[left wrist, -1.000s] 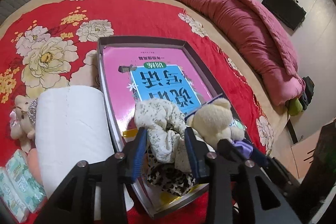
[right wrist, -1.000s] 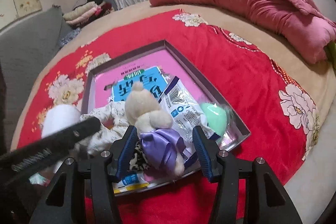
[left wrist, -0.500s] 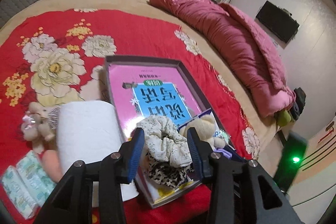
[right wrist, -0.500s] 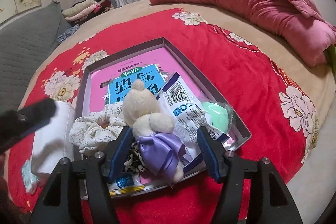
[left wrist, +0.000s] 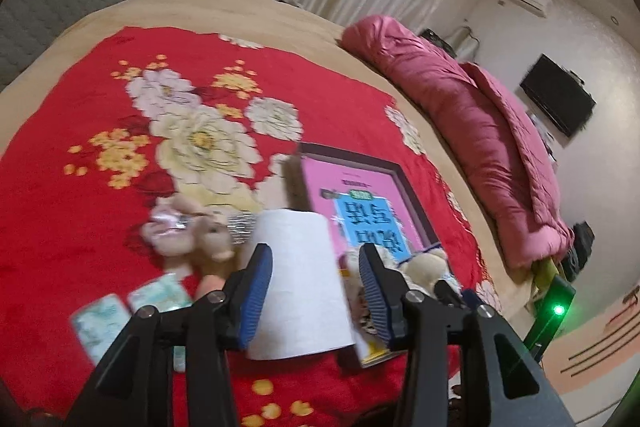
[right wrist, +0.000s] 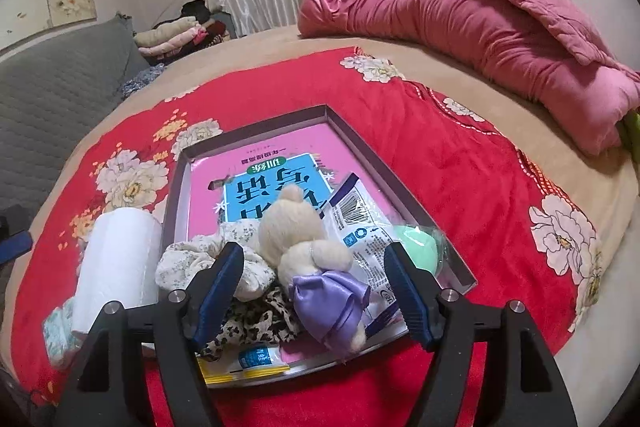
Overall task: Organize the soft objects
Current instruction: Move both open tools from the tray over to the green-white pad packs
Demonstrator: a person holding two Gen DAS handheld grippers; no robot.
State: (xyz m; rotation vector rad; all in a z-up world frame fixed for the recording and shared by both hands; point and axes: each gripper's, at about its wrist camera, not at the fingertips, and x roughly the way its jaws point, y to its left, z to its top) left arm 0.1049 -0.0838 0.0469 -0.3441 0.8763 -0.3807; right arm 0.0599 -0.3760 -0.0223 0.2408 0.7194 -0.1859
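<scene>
In the left wrist view, the left claw [left wrist: 316, 291] stands parted and grips nothing, its jaws having just been opening, framing the white paper roll [left wrist: 298, 283] on the red floral blanket [left wrist: 60, 187]. A small plush doll [left wrist: 188, 231] and tissue packs [left wrist: 128, 311] lie left of the roll.

In the right wrist view, the right claw [right wrist: 316, 291] is open, jaws having just been widening, around but clear of the teddy bear [right wrist: 304, 239] in the shallow box [right wrist: 360, 143], beside a floral scrunchie [right wrist: 192, 259].
</scene>
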